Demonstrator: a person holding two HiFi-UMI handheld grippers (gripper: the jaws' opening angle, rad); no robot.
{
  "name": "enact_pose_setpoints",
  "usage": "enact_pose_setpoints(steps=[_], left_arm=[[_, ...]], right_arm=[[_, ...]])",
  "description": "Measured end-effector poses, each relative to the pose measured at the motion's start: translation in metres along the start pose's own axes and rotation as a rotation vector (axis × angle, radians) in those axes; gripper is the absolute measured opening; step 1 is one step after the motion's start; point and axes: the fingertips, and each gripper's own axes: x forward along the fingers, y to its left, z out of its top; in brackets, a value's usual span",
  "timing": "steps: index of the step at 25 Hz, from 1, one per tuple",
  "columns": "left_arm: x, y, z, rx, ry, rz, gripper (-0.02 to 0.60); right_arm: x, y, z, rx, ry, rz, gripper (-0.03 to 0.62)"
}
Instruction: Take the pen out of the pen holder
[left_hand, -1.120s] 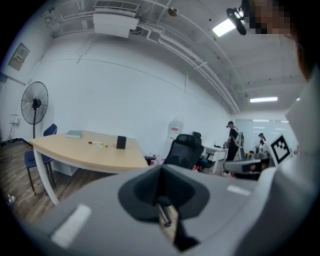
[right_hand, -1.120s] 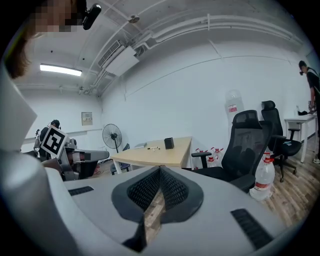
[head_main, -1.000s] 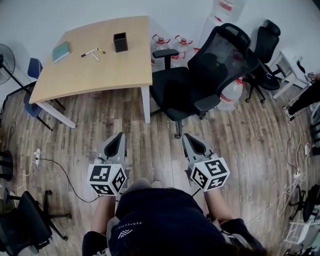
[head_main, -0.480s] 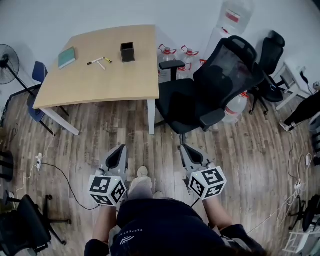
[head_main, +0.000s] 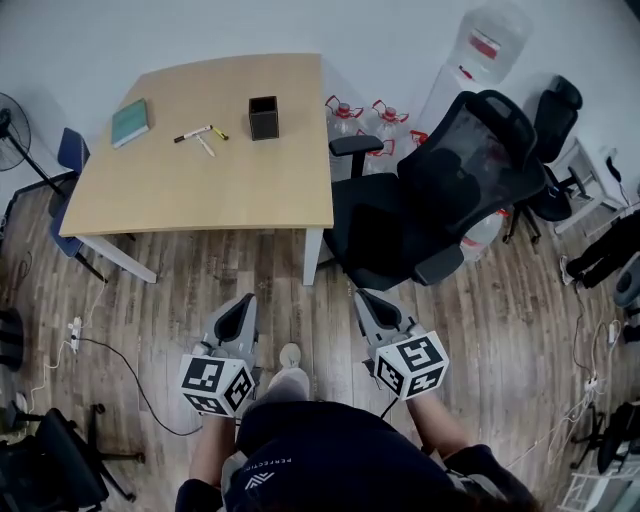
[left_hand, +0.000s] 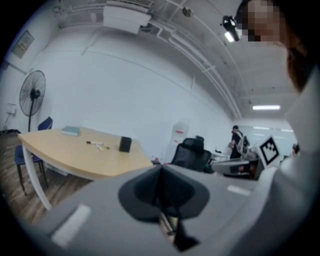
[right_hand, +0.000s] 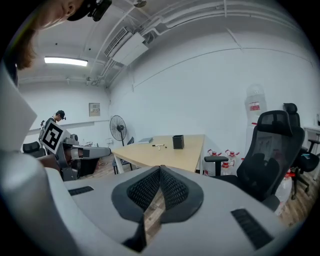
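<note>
A black square pen holder (head_main: 264, 117) stands on the far part of the wooden table (head_main: 200, 185). It also shows in the left gripper view (left_hand: 125, 144) and the right gripper view (right_hand: 178, 142). Two pens (head_main: 197, 134) lie on the tabletop left of the holder. My left gripper (head_main: 241, 308) and right gripper (head_main: 366, 304) hang over the floor, well short of the table. Both are shut with nothing between their jaws.
A green book (head_main: 130, 122) lies at the table's far left. A black office chair (head_main: 440, 205) stands right of the table, with water bottles (head_main: 362, 122) behind it. A fan (head_main: 12, 120) and a blue chair (head_main: 66, 160) stand on the left. A cable (head_main: 120, 345) runs across the floor.
Both grippers have moved forward toward the table, and the table and chair now sit nearer in the head view. The jaws stay shut.
</note>
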Motion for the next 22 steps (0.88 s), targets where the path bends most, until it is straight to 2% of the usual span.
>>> enact_pose_setpoints(steps=[7,12,15,19,22], left_arm=[[0.041,0.050,0.026,-0.059,-0.005,-0.032,0.005],[0.070,0.087,0.040,0.008,0.011,-0.011,0.005],[0.090,0.099,0.042,0.047,0.040,-0.036,0.005],[0.114,0.113,0.046,0.036,0.047,-0.054,0.005],[0.131,0.122,0.050,0.030,0.038,-0.039,0.005]], right_arm=[[0.070,-0.005,0.035,-0.016,0.000,0.022,0.003],[0.118,-0.007,0.053,-0.019,0.007,0.032,0.003],[0.138,-0.011,0.057,-0.016,0.014,0.028,0.003],[0.158,-0.017,0.059,-0.011,0.031,0.021,0.003],[0.172,-0.030,0.064,-0.013,0.038,0.014,0.003]])
